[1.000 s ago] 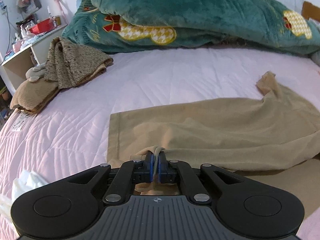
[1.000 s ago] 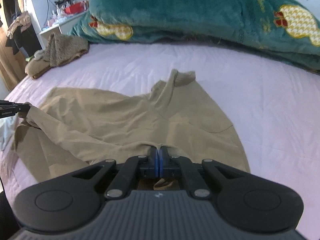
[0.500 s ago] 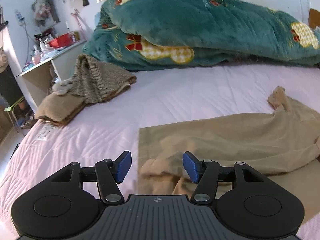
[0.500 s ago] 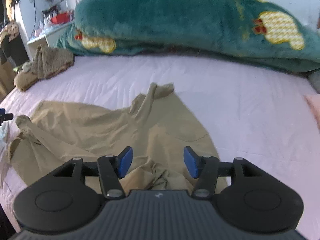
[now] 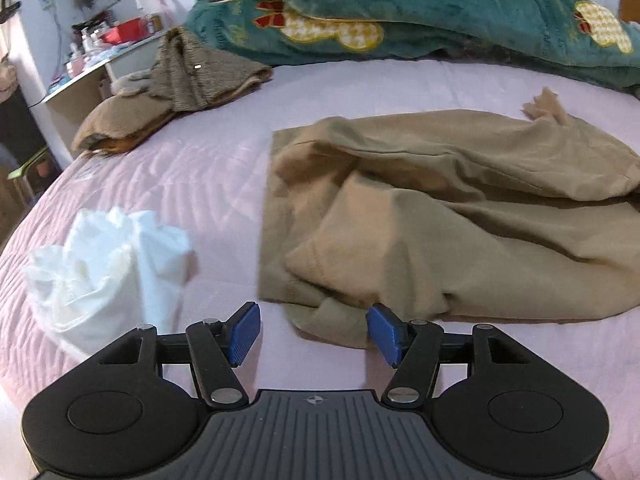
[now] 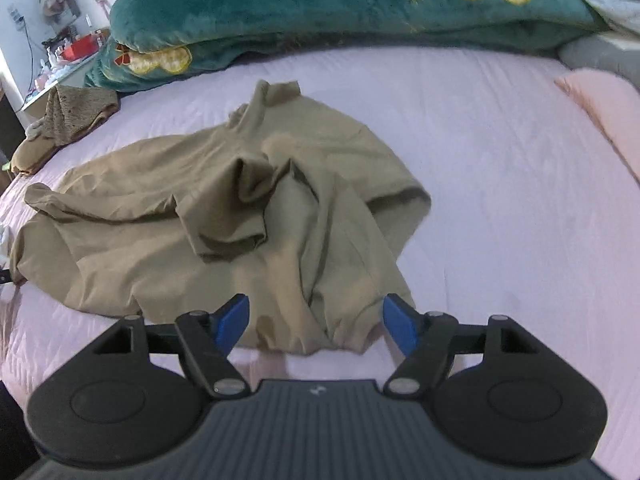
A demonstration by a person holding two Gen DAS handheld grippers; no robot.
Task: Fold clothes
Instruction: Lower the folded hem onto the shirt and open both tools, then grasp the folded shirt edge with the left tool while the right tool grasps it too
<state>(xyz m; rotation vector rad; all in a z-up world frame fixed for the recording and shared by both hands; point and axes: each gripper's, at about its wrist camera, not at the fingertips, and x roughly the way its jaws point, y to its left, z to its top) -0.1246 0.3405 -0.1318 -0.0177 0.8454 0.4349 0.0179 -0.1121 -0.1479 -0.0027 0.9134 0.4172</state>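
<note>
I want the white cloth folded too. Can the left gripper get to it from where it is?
Probably yes. The white cloth lies crumpled on the pink bedsheet just left of the left gripper, whose jaws are open and empty. Nothing lies between them; the tan shirt is on the other side.

The right gripper (image 6: 316,322) has its blue fingers (image 6: 232,322) wide apart, and its jaws are opening. Between the fingers lies the near edge of a tan shirt (image 6: 208,208), but they do not press on it. The shirt lies rumpled on the pink bed (image 6: 500,208), with its collar at the far end. A big green blanket (image 6: 320,4) is heaped behind it. A brown pile of clothes (image 6: 68,116) sits far left.
</note>
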